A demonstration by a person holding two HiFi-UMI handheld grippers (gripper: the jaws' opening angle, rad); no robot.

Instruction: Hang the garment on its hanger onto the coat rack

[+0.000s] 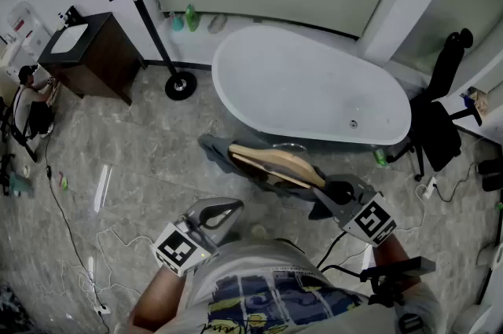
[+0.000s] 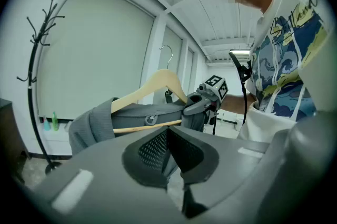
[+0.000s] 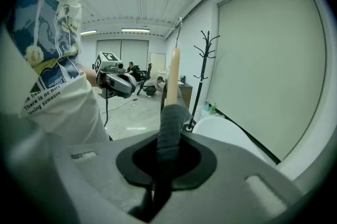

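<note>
A wooden hanger (image 1: 275, 161) carries a grey garment (image 1: 220, 148) and hangs level in front of me, above the floor by the bathtub. My right gripper (image 1: 326, 189) is shut on the garment-covered end of the hanger (image 3: 172, 75), where grey cloth (image 3: 169, 128) fills its jaws. From the left gripper view, the hanger (image 2: 158, 83) shows side on with its metal hook up. My left gripper (image 1: 228, 208) is shut and holds nothing, just left of the garment and below it. The black coat rack (image 1: 141, 2) stands far off at the upper left.
A white bathtub (image 1: 314, 81) lies just beyond the hanger. A dark cabinet (image 1: 86, 57) stands left of the rack's base (image 1: 180, 85). A black office chair (image 1: 440, 120) is at the right. Cables (image 1: 71, 230) trail over the floor at the left, where a person (image 1: 31, 100) crouches.
</note>
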